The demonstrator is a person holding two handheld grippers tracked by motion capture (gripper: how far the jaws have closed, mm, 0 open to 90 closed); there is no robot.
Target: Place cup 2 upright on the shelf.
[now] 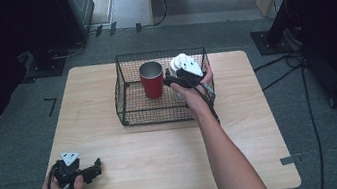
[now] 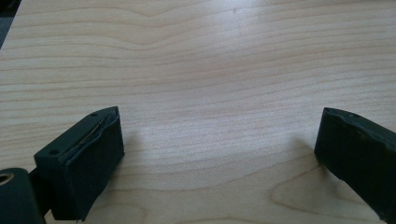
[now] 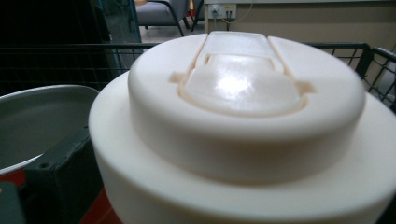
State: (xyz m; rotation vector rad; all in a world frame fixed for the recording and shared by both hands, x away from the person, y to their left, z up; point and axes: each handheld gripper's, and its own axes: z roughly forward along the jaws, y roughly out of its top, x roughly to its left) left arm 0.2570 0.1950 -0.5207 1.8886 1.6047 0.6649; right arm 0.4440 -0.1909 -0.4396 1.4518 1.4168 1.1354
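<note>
A black wire basket [image 1: 131, 111] stands on the far half of the wooden table [image 1: 165, 150]. Inside it a red cup [image 1: 153, 84] with a steel inner wall stands upright and lidless. My right gripper [image 1: 173, 81] reaches into the basket just right of the cup. Its jaws stand wide around a round white lid [image 3: 243, 121] with a flip tab; one finger [image 3: 60, 182] shows beside the lid's left side, apart from it as far as I can see. What lies under the lid is hidden. My left gripper [image 1: 95, 168] rests open near the front left corner, over bare wood [image 2: 219, 116].
The cup's steel rim [image 3: 37, 116] sits close to the left of the lid, with the basket's back wall [image 3: 56, 60] behind both. Dark equipment stands and cables lie on the carpet around the table.
</note>
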